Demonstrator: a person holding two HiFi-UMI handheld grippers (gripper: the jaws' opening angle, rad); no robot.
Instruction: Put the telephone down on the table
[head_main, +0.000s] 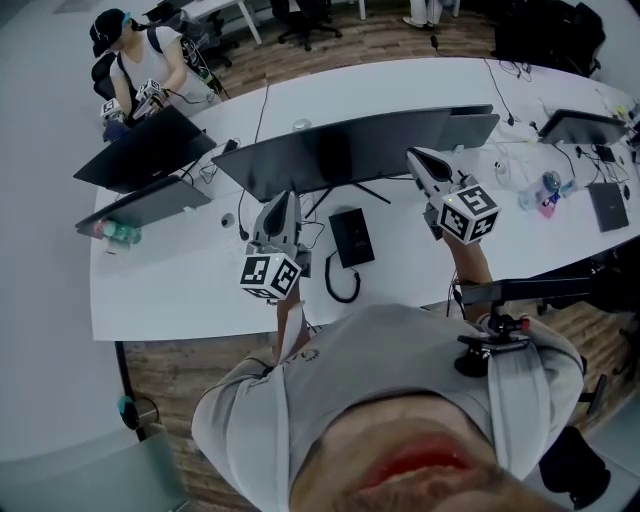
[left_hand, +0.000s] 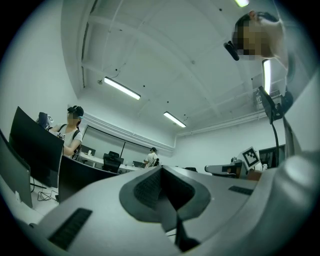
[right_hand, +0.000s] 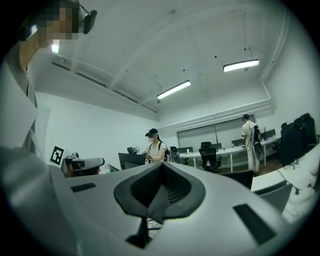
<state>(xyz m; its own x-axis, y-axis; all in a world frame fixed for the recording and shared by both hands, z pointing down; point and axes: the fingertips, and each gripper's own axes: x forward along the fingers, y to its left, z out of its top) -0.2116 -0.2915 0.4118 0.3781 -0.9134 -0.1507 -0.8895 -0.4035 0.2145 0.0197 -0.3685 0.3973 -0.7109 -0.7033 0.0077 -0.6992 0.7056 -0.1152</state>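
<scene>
The left gripper (left_hand: 161, 174) is seen with its jaws pressed together, pad against pad, and nothing is held between them. It is pointed upward and away from the table, so that only the ceiling and the far side of the room are framed beyond its tips. The right gripper (right_hand: 160, 169) is likewise closed on nothing, its ribbed pads met along one line, and it too is tilted upward. In the head view both are held over the white table (head_main: 180, 290), well apart from each other, each with its marker cube turned toward the camera.

The telephone (head_main: 350, 236) is found lying on the table between the two grippers, touched by neither. Its black cord (head_main: 342, 283) is looped on the tabletop on the side nearer the person. Just beyond the telephone and the grippers' tips a wide dark monitor (head_main: 340, 150) is set. Farther out to the left of the left gripper a green bottle (head_main: 118, 232) is seen beside another screen (head_main: 150, 205), and a seated person in a cap (head_main: 140, 60) is placed at the table's far end. Well out to the right of the right gripper a dark flat device (head_main: 608, 205) is laid on the table.
</scene>
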